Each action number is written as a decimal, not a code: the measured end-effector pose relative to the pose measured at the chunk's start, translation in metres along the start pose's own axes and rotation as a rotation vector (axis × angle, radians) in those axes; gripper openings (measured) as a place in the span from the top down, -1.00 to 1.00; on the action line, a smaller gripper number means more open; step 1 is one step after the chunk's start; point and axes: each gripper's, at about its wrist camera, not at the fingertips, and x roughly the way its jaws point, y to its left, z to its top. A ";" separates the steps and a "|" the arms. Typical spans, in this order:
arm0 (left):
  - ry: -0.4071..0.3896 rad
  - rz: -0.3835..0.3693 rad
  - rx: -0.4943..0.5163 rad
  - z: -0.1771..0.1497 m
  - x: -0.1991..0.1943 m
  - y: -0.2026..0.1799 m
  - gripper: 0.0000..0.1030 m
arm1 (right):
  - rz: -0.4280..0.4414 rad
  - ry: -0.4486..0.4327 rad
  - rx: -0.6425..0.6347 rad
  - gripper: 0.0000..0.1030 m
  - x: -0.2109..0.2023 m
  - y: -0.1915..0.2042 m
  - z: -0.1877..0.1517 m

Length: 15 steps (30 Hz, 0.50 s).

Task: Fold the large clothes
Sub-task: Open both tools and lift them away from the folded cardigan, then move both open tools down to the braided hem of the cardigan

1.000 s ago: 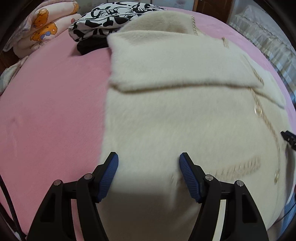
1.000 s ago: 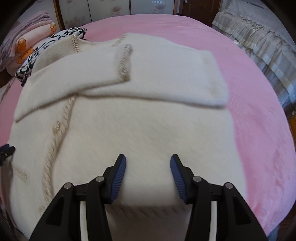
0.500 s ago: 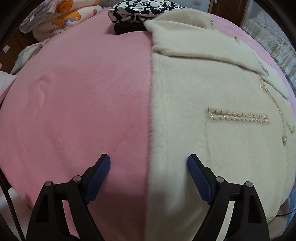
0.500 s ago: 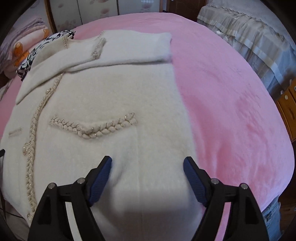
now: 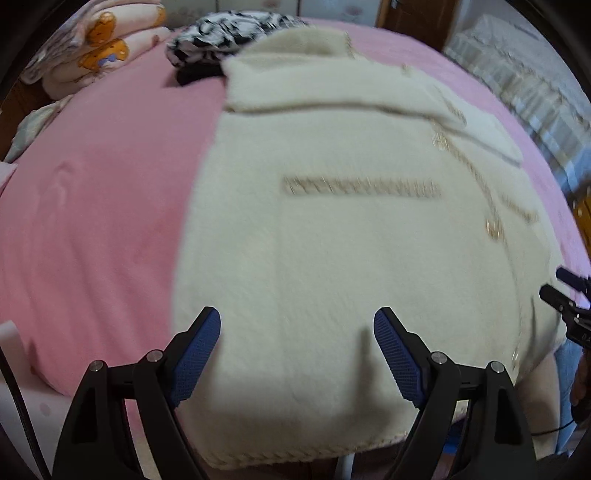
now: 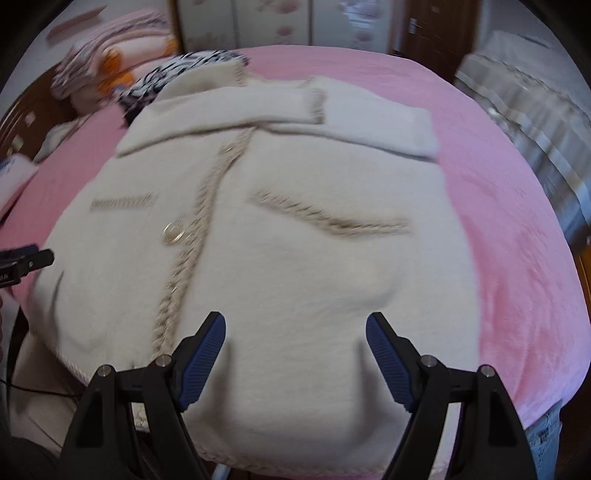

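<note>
Pink blanket (image 5: 96,206) covers the bed, and on it we find the cream jacket (image 5: 332,258) laid flat, front side up, both sleeves folded across the chest. Its hem hangs just over the near edge of the bed. Braided trim runs down the front, with a gold button (image 6: 173,233) beside it and a trimmed pocket (image 6: 328,218) on either side.

We note the left gripper (image 5: 297,332) low over the hem on the jacket's left half, jaws spread wide, nothing between the blue pads. Whether the pads touch the fabric we cannot tell. The right gripper (image 6: 295,334) sits likewise over the hem on the right half, jaws also wide apart and empty.

At the far end of the bed we see a black-and-white patterned cloth (image 5: 229,33) touching the jacket's collar area, and beyond it, in the corner, folded bedding printed with orange bears (image 5: 92,48). Both views are somewhat blurred.
</note>
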 end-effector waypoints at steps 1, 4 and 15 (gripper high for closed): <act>0.030 0.011 0.019 -0.007 0.005 -0.002 -0.64 | 0.003 0.016 -0.013 -0.52 0.006 0.002 -0.004; 0.066 0.022 0.062 -0.022 0.010 0.003 -0.64 | -0.019 0.054 -0.024 -0.52 0.014 -0.006 -0.022; 0.151 0.037 0.041 -0.068 0.002 0.056 -0.64 | -0.062 0.139 0.141 -0.52 -0.005 -0.096 -0.078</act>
